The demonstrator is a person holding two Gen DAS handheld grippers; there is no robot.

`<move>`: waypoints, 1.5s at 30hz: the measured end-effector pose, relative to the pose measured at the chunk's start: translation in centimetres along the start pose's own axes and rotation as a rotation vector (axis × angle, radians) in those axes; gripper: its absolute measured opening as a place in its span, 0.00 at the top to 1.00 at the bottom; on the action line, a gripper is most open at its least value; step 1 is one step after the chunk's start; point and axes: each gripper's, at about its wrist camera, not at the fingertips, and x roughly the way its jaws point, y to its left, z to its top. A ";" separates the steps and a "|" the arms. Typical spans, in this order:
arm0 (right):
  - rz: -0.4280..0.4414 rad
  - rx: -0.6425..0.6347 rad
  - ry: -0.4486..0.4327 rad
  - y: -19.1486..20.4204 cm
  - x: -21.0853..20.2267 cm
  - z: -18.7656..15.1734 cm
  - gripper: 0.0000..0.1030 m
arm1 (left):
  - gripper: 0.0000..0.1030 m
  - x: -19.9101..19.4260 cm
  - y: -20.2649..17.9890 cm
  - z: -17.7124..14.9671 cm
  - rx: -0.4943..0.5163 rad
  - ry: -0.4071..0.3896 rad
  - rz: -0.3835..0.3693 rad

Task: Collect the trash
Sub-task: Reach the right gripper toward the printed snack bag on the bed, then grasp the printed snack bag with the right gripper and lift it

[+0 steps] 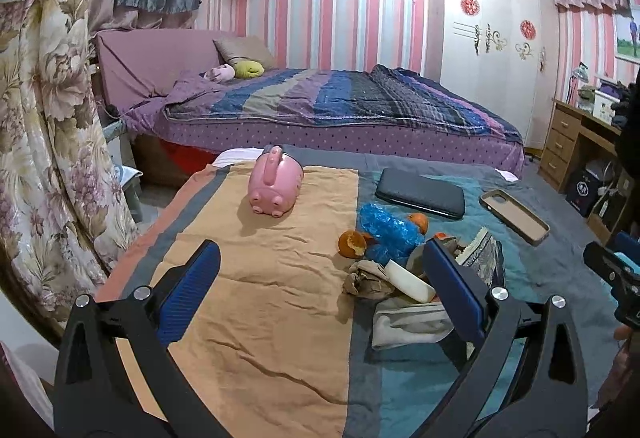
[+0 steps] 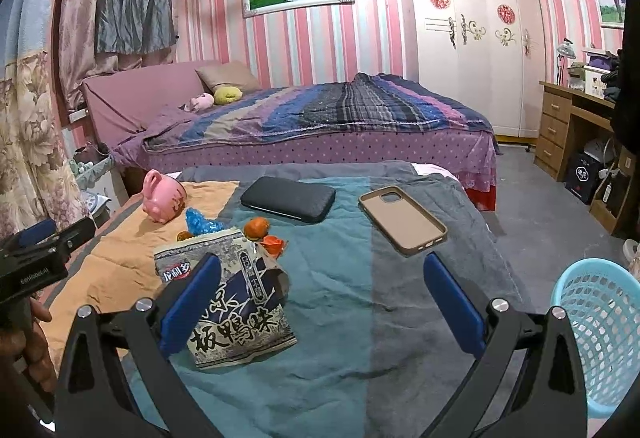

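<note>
Trash lies heaped mid-cloth: the snack bag (image 2: 232, 294) sits under the right gripper (image 2: 322, 302), against its left finger, long axis running away from the camera. Left gripper (image 1: 320, 278) hovers beside the heap. Both sets of fingers apart, empty. Basket (image 2: 600, 326) right.

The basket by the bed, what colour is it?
Light blue basket, best seen in the right wrist view.

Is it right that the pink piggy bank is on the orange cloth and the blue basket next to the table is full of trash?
Not quite. The pink piggy bank does sit on the orange cloth, but the light blue plastic mesh basket beside the table looks empty in the right wrist view. The printed snack bag and orange peels lie on the table.
</note>
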 end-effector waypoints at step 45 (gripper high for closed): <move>0.074 -0.056 0.038 1.5 0.9 -0.7 0.04 | 0.05 0.9 0.9 -0.5 -0.002 0.051 0.028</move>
